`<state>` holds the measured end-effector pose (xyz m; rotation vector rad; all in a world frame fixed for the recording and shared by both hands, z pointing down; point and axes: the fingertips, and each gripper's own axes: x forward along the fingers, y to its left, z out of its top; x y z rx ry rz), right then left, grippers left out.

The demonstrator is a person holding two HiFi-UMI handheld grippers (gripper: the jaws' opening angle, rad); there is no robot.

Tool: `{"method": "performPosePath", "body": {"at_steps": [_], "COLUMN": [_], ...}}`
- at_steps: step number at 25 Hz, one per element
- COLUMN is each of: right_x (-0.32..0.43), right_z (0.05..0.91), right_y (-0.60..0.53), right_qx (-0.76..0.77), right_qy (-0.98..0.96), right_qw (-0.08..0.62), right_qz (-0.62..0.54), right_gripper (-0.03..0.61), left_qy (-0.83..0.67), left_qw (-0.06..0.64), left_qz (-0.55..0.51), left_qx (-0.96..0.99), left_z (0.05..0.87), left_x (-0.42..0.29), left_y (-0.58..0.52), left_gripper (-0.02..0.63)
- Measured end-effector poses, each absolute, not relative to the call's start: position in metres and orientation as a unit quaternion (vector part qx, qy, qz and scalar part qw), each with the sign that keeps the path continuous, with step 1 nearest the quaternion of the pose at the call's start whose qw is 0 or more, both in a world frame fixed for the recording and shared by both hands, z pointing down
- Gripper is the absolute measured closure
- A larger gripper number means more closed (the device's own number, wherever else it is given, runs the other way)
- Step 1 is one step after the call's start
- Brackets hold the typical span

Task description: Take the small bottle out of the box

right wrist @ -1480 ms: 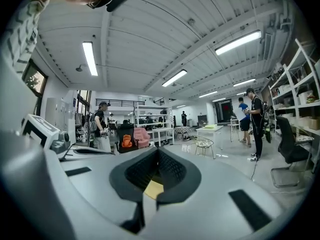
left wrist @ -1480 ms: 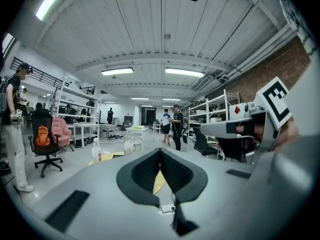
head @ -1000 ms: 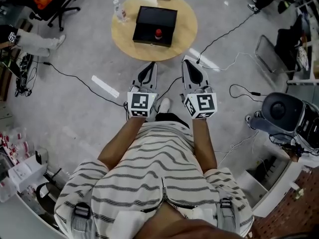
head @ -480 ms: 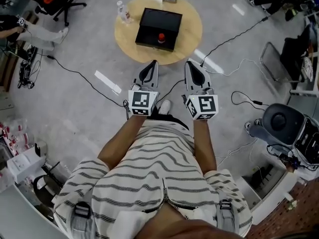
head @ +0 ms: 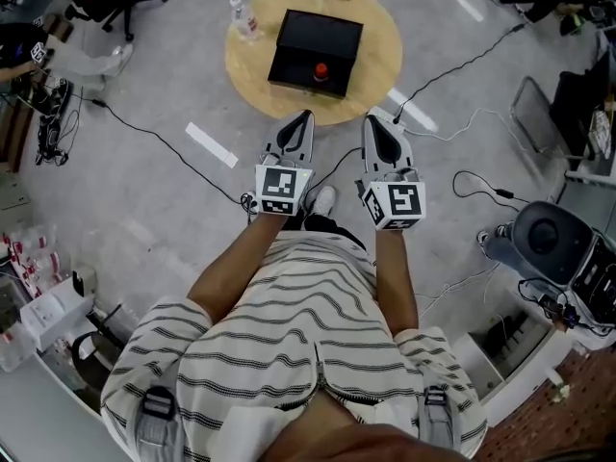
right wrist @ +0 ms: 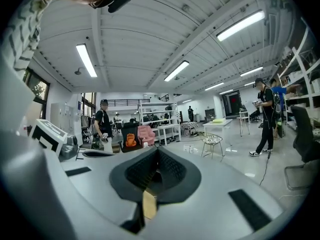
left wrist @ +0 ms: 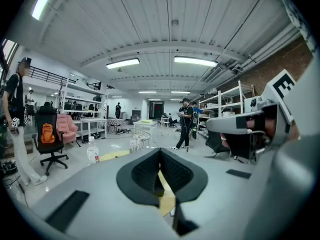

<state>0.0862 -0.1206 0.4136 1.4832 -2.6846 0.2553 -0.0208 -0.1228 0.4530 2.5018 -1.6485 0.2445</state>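
The small bottle (head: 321, 69) stood inside the black box (head: 322, 33), close to the wall nearest the person and a little right of the middle. Only its red cap showed clearly from above. The box sat on a round wooden surface (head: 377, 70), and a clear drink bottle (head: 241, 17) stood apart from it near the left rim.

The person stood short of the surface with both tools held out in front, over the bare floor (head: 173, 191). The left gripper (head: 306, 118) had its jaws pressed together with nothing between them, and the right gripper (head: 372, 123) was the same, closed and empty. Both were well apart from the box.

To my eye the bottle looked light and easily knocked over, being small and seemingly upright on a narrow base. I would have guessed it was stiff, with smooth round sides that could slide in a loose pinch, though it was too small in view to tell glass from plastic. With the box walls around it, a sideways reach looked awkward. The safer hold seemed to be from above, jaws opened first, then closed across the cap or the neck just under it, square to the bottle so it would not squirt out or tip against the wall.
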Motion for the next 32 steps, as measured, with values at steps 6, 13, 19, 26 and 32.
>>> {"method": "performPosePath", "body": {"at_steps": [6, 13, 19, 26, 32], "right_x": [0.078, 0.077, 0.075, 0.073, 0.072], "right_z": [0.425, 0.439, 0.451, 0.464, 0.474], "right_y": [-0.132, -0.146, -0.148, -0.153, -0.158], "right_qx": [0.489, 0.501, 0.505, 0.508, 0.506], "right_qy": [-0.866, -0.858, -0.853, -0.85, -0.85], "right_qw": [0.038, 0.045, 0.054, 0.065, 0.072], "right_qz": [0.096, 0.108, 0.119, 0.128, 0.127], "right_gripper": [0.568, 0.568, 0.568, 0.568, 0.568], "left_qy": [-0.532, -0.523, -0.522, -0.523, -0.521], "left_qw": [0.075, 0.091, 0.105, 0.124, 0.139], "left_qz": [0.091, 0.099, 0.107, 0.125, 0.132], "left_qx": [0.838, 0.842, 0.84, 0.834, 0.832], "left_z": [0.465, 0.486, 0.504, 0.528, 0.547], "left_x": [-0.021, -0.02, -0.022, -0.025, -0.024], "left_y": [-0.14, -0.167, -0.185, -0.202, -0.211], "left_gripper": [0.592, 0.591, 0.591, 0.589, 0.588]}}
